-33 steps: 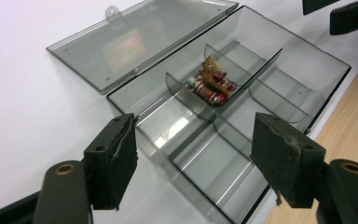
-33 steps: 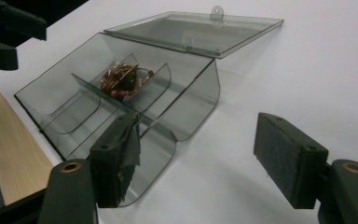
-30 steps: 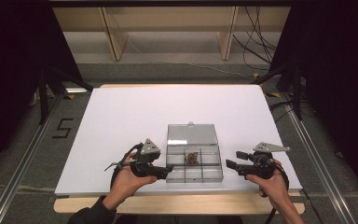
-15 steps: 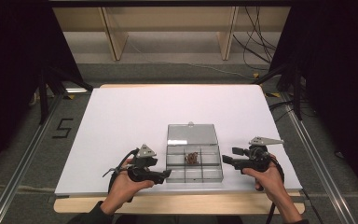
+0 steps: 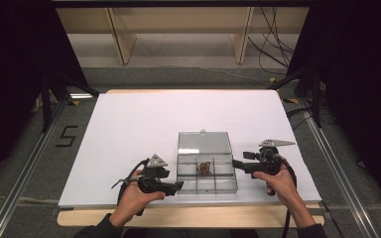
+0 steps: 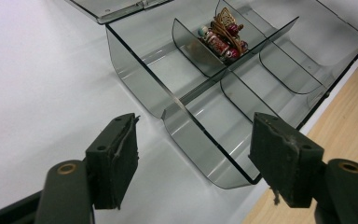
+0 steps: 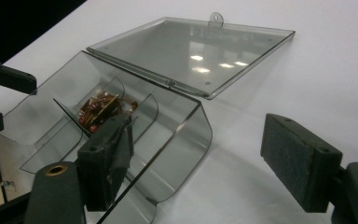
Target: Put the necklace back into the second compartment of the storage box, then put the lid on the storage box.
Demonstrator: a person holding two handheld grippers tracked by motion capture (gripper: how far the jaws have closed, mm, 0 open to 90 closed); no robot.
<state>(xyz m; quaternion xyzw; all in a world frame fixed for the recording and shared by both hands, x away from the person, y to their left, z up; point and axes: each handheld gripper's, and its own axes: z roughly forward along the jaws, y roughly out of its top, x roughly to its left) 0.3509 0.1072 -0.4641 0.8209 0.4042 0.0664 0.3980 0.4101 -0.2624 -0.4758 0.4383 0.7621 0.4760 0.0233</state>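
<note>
Since the earlier high views both hands have crept inward toward the box: the left gripper (image 5: 178, 185) has slid right until its tips sit at the lower left corner of the clear compartment box (image 5: 207, 171), and the right gripper (image 5: 237, 163) has edged left to the box's right wall, slightly higher in the frame.

The box sits low and centre on the white table (image 5: 129, 124), its lid (image 5: 203, 143) swung fully open and lying flat behind it, toward the top of the frame. A small cluster of beaded jewellery (image 5: 204, 167) rests in the middle compartment of the back row; the other compartments look bare.

Both grippers stand wide open and hold nothing. In the left gripper view the near corner of the box (image 6: 200, 135) lies between the spread jaws, and the jewellery (image 6: 223, 35) sits beyond, at the upper centre. In the right gripper view the box's rounded side wall (image 7: 186, 140) lies between the jaws, with the jewellery (image 7: 100, 109) at the middle left and the lid (image 7: 191, 51) at the top.

The box's long axis runs left to right across the frame, so the two grippers flank its short ends. The jewellery seems about equally far from each; the lid lies nearer the right gripper, which looks better placed to reach it.
</note>
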